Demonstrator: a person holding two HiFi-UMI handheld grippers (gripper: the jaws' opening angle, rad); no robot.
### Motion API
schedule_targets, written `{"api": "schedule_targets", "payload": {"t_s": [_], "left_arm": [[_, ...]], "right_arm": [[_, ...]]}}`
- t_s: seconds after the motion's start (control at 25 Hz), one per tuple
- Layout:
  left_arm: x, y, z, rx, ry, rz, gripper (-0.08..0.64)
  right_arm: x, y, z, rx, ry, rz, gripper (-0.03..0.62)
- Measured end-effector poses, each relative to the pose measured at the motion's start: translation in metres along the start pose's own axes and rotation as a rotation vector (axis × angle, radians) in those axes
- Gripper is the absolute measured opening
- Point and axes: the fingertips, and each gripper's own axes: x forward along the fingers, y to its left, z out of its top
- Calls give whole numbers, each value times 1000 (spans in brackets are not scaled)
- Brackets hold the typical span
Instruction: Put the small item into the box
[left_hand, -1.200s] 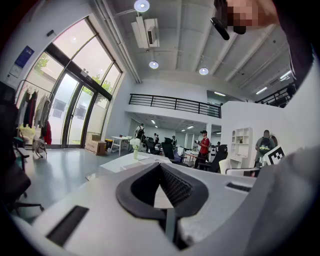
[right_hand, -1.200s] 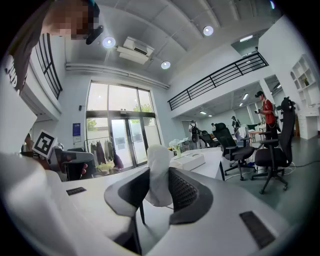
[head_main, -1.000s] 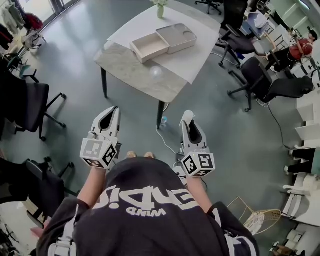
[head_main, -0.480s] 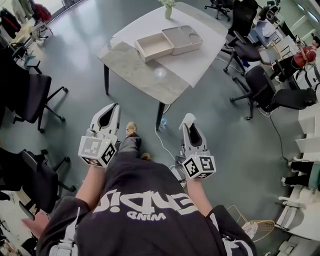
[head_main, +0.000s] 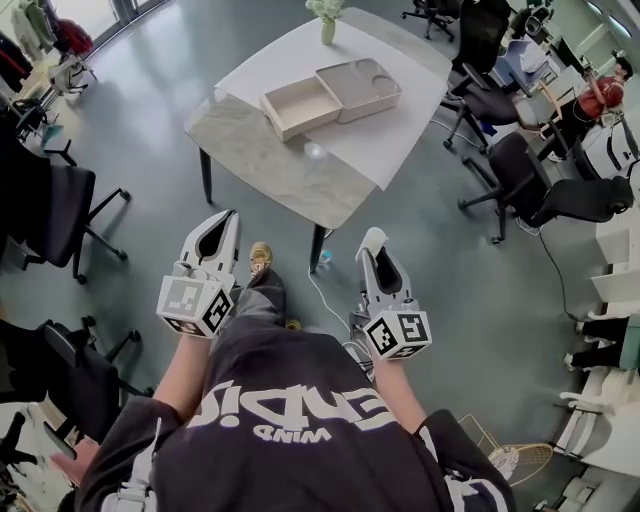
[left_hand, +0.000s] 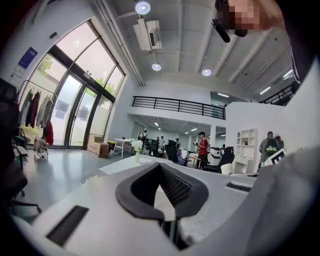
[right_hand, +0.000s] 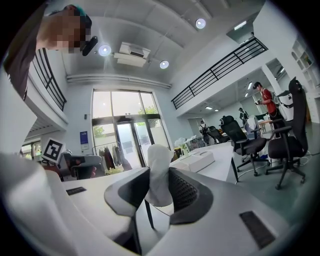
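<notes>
While I hold well back from the grey marble-topped counter (head_main: 262, 172), the right hand-held gripper (head_main: 375, 250) is carrying the load. Its jaws are closed onto a small white soft-looking item (right_hand: 159, 175), which pokes up past the tips. It may be tissue or cloth, but I can't say which from here. The left hand-held gripper (head_main: 226, 220) has its tips together with nothing between them, so it is just along for the ride.

The target is in sight. A pale shallow open box (head_main: 300, 104) sits on the counter, touching a matching tray with a round recess (head_main: 360, 86) on its far side. Open floor (head_main: 420, 250) lies between the box and me.

I judge this to be the carry step: item grasped, box not yet reached. The next move calls for closing in on the counter. Then the right hand-held gripper must go over the box's open cavity, not the tray beside it. Only once the item hangs inside the walls should the jaws part.
</notes>
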Motion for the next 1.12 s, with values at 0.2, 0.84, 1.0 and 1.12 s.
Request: {"api": "schedule_targets", "payload": {"t_s": [0.2,0.84,1.0,1.12], "left_arm": [[33,18,-2,-5,5,-8,9],[159,109,28,-25,39,-48,9],[191,126,37,-26,49,-89,9],[212,137,44,-29,53,-121,9]], "right_arm": [[37,-11,5,-4,-13,-2,135],[194,-31,41,-26,3,-18,135],[232,-34,56,-33,-12,-39,135],[257,-34,67,-45,-22,-52,135]]}}
